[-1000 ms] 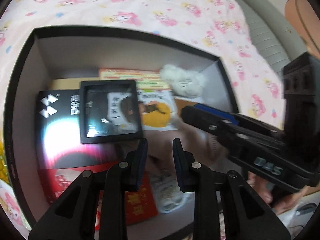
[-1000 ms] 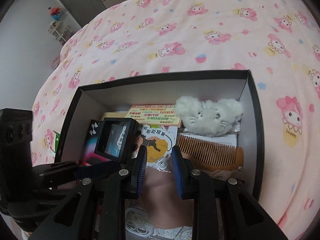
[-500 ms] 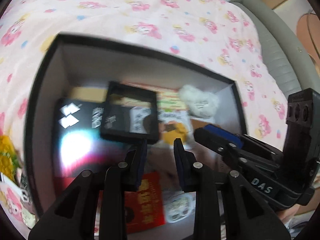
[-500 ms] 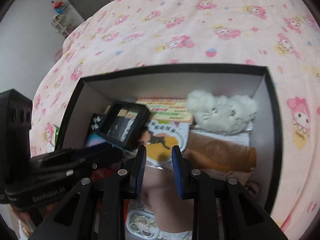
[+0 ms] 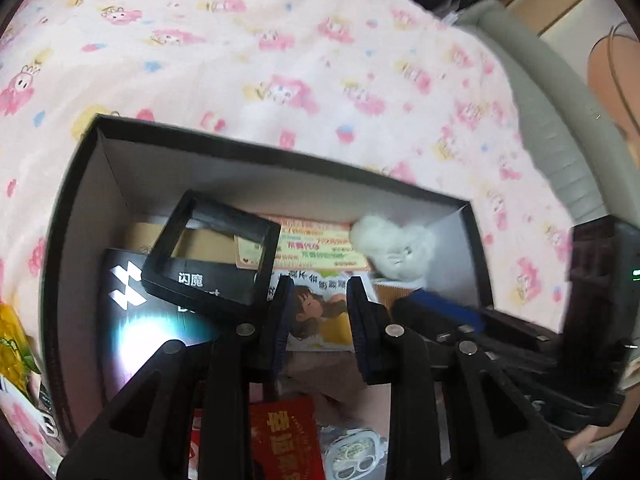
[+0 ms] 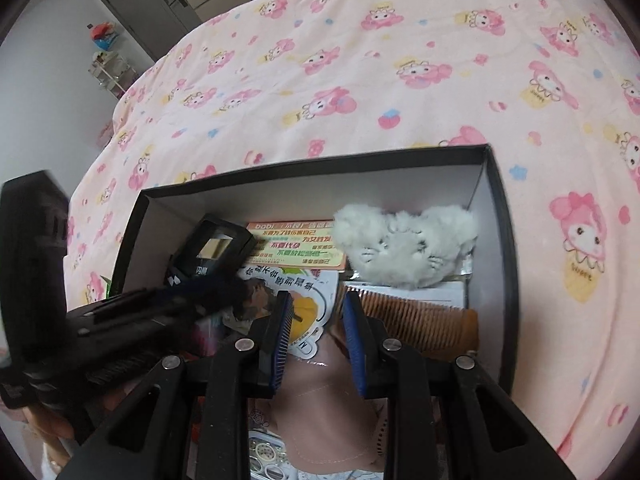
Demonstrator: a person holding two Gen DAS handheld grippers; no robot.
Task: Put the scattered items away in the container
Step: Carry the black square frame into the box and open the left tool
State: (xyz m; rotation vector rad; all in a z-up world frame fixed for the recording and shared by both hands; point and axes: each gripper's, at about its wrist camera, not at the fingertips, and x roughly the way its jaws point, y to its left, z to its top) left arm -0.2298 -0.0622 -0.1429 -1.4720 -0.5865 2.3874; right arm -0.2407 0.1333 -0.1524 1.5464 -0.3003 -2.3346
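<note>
The black box (image 5: 280, 152) is set on the bed (image 5: 280, 40) and is already filled. A white plush (image 6: 404, 244), a wooden comb (image 6: 412, 316) and printed packets are packed inside it. A yellow packet (image 5: 12, 344) is seen outside, just beside the left wall.

The left gripper (image 5: 316, 320) is held over the box with its jaws part open. Nothing is seen between them. A black frame (image 5: 212, 256) is tilted against the outer side of the left finger, with one edge raised off the items beneath.

The jaws of the right gripper (image 6: 314, 340) are likewise part open above a pink soft piece (image 6: 320, 400); whether it is pinched cannot be told.

The main risk is judged to lie with the frame. If the left gripper is drawn away sideways, the frame may be dragged, flipped, or tipped over the wall. The two grippers are crowded close together, so a knock between them is possible. The soft piece may be lifted back out if it is caught.
</note>
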